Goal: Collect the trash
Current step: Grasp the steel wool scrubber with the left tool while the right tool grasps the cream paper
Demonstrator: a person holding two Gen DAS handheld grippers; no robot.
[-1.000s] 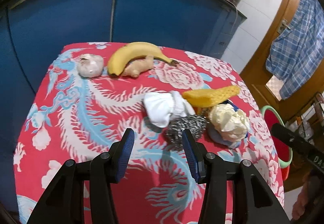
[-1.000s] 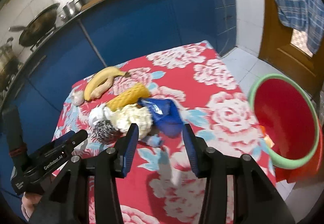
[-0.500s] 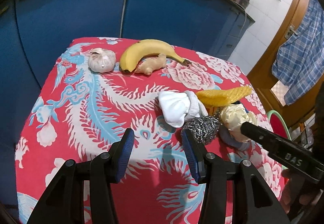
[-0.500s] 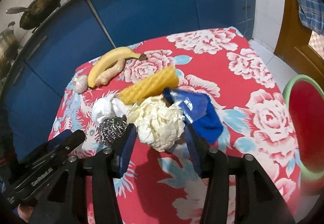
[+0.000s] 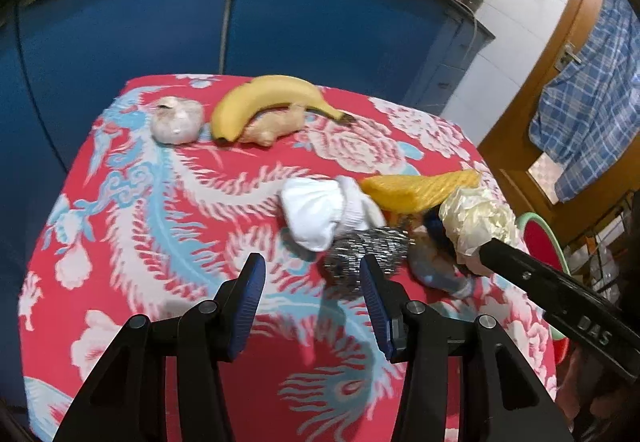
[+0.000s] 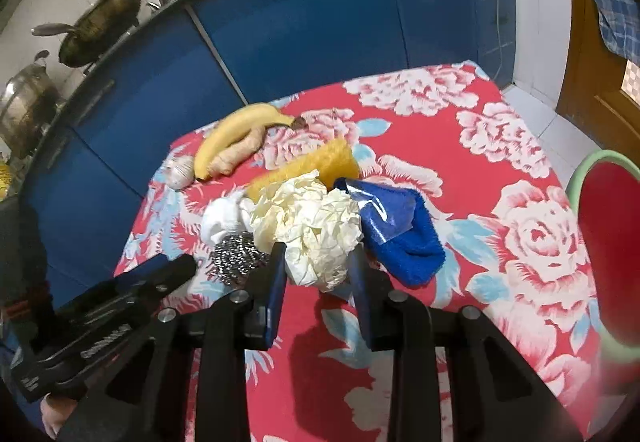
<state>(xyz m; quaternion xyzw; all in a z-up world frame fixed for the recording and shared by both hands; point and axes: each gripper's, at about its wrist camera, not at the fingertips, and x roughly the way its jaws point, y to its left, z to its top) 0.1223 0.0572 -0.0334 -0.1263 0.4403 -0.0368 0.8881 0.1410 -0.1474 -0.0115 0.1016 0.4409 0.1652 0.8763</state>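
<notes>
One desk: a desk point(image 5: 132, 238) under a red floral cloth carries everything, with blue cabinets point(image 5: 304, 10) on its far side.
Bin: a red bin point(image 6: 608, 246) with a green rim stands off the desk's right edge, lower than the top; likely placed there so trash can be dropped straight in. Only part of its inside shows, and nothing is seen in it.
Food group: banana point(image 5: 264, 98), ginger point(image 5: 276, 126) and garlic point(image 5: 176, 120) lie together at the far left, well apart from the pile; by my reading they are not trash.
Pile: sponge point(image 6: 308, 168), blue cloth point(image 6: 408, 238), white sock point(image 5: 320, 214) and steel scourer point(image 5: 368, 252) are crowded together at centre right, touching one another.
Paper wad: the crumpled cream paper wad point(image 6: 316, 226) sits in the pile between scourer and cloth, at the near edge, the easiest piece to reach.
Right gripper: the right gripper point(image 6: 318, 262) has its jaws about half open on either side of the wad's near end; whether they press it yet I cannot tell, and it does not look lifted.
Left gripper: the left gripper point(image 5: 312, 282) hovers near the scourer, jaws wide apart and holding nothing, probably waiting its turn.
</notes>
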